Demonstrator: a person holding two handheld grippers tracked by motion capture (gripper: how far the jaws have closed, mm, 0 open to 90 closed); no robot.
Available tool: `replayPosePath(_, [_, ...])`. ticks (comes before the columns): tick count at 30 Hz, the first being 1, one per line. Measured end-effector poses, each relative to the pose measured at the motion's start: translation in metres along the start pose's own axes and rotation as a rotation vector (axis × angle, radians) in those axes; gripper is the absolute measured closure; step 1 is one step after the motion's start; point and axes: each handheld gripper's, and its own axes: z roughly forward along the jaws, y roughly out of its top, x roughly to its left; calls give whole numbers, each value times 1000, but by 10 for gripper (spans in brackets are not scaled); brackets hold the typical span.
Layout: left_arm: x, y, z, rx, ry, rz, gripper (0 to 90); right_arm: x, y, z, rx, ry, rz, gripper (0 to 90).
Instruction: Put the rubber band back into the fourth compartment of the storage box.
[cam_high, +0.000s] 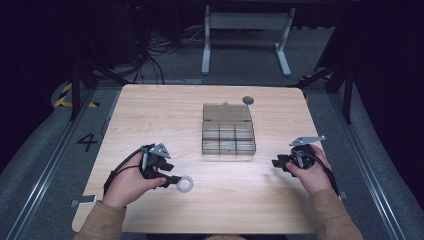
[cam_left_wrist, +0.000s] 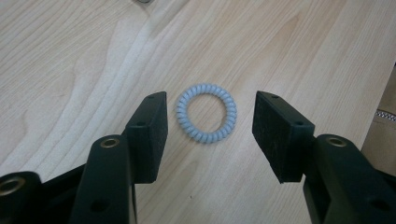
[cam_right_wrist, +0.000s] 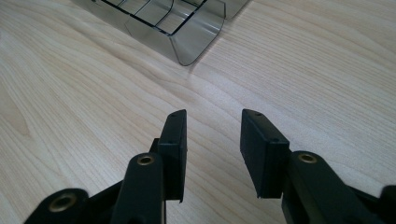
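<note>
Left gripper view | coiled hair tie (cam_left_wrist: 206, 112) flat between spread jaws, untouched | right jaws apart

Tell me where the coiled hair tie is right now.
The coiled hair tie lies flat on the table's front-left part, between the open left claw's jaws, untouched.

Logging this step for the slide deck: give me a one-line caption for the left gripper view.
Left gripper, jaws open, flanks a pale blue spiral hair tie lying flat on the wooden table.

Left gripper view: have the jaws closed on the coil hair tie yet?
No, the left gripper is open, its jaws either side of the coil hair tie without touching it.
</note>
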Motion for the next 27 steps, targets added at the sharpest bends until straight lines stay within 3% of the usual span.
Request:
replayPosePath(7, [-1,2,4,-16,-20,9,505,0,0,0,-1,5,3,626])
replayPosePath(11, [0,3,8,-29,-35,-6,537,0,0,0,-1,10,8,626])
replayPosePath(27, [-4,4,42,60,-77,18,557,0,0,0,-7,36,23,619])
